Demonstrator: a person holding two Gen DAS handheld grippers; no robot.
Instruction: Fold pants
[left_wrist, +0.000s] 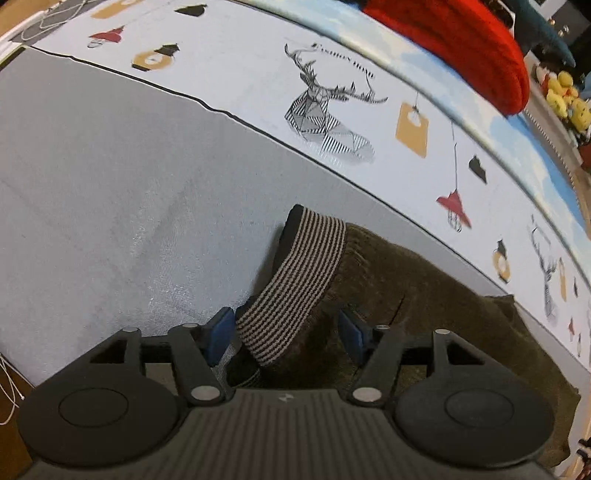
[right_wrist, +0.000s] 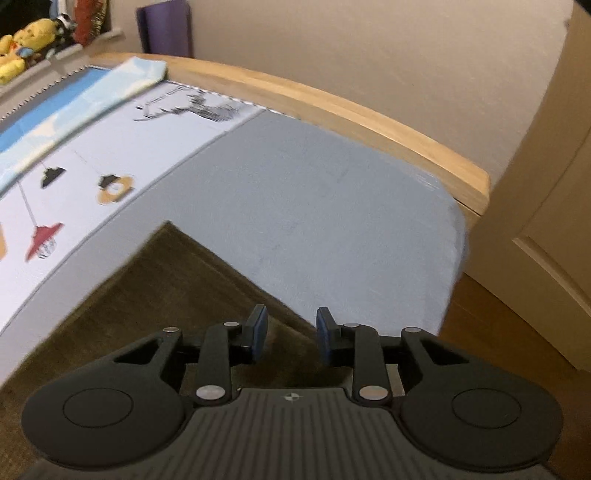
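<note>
Below, dark brown pants (left_wrist: 424, 280) lie on a grey bed sheet (left_wrist: 110, 166).
Left gripper (left_wrist: 286, 332) is spread around the striped cuff (left_wrist: 295, 284), not pinching; right gripper (right_wrist: 291, 332) hangs parted over the pants' edge, gripping nothing.

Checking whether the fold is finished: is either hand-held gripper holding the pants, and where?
Neither. The left hand-held gripper stands open around the striped cuff; the right hand-held gripper is open above the pants.

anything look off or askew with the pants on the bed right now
Yes. The striped cuff of the brown pants sticks up off the grey sheet, bunched and tilted instead of lying flat, between the open pads of the left gripper. Toward the right gripper the pants lie flat.
</note>
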